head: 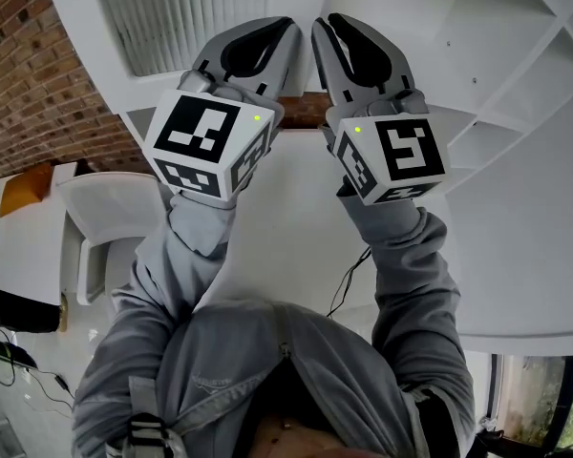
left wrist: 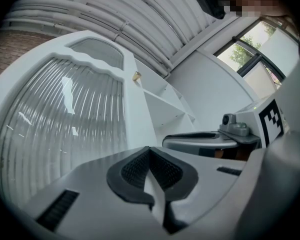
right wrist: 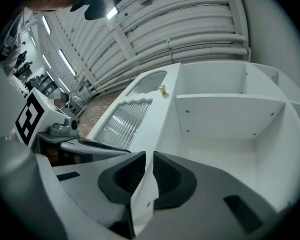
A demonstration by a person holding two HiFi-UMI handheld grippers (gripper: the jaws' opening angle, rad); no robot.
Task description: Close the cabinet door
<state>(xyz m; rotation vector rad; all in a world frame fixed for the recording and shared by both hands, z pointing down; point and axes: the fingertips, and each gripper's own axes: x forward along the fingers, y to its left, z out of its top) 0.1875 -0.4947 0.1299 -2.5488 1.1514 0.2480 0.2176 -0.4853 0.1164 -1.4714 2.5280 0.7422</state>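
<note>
The white cabinet door [left wrist: 65,124] has ribbed glass and a small gold knob [left wrist: 136,76], and it stands swung out from the cabinet. In the right gripper view the door [right wrist: 127,119] and its knob [right wrist: 162,89] lie left of the open white shelves [right wrist: 225,99]. My left gripper [left wrist: 149,151] points at the door's edge with its pads together at the tips. My right gripper [right wrist: 146,156] points at the cabinet's opening, jaws a narrow slit apart, only white surface showing through. In the head view the left gripper [head: 279,27] and right gripper [head: 327,22] are raised side by side.
The cabinet's shelves [head: 516,84] fill the right of the head view, the door's glass [head: 186,12] the top. A brick wall [head: 29,65] stands at the left, with a white chair [head: 105,218] below it. A window [left wrist: 245,54] shows in the left gripper view.
</note>
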